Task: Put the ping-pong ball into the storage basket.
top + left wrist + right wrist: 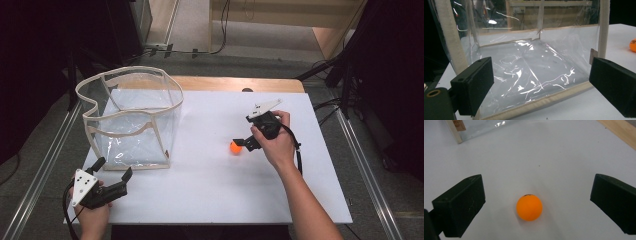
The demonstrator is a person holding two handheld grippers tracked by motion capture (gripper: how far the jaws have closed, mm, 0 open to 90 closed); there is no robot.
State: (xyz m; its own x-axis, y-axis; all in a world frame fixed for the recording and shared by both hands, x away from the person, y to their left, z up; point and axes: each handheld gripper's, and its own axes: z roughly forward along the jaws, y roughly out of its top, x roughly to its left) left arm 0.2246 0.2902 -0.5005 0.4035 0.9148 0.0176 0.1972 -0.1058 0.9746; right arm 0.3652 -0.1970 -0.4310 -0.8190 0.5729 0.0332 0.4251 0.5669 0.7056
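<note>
1. Step in hand — by my reading, the approach to a pick-up: the right tool [242,144] is lowered over the orange ball [234,147], with no grip made yet.
2. Right tool, state — jaws wide apart, holding nothing. In the right gripper view the ball [529,207] lies on the white counter [210,190] between the two jaws, clear of both, a little nearer the left-hand one.
3. Next move, as judged — settle the jaws level with the ball's middle, then close gently. A round, light ball may well roll or squirt out if one jaw meets it first.
4. Left tool [113,170], state — jaws apart, empty, touching nothing. It sits just short of the clear bag [131,120], pointed at its near lower edge.
5. Clear bag — cloth-trimmed, standing open-topped. In the left gripper view its near wall [524,75] lies just beyond the jaws — probably where the ball is bound.
</note>
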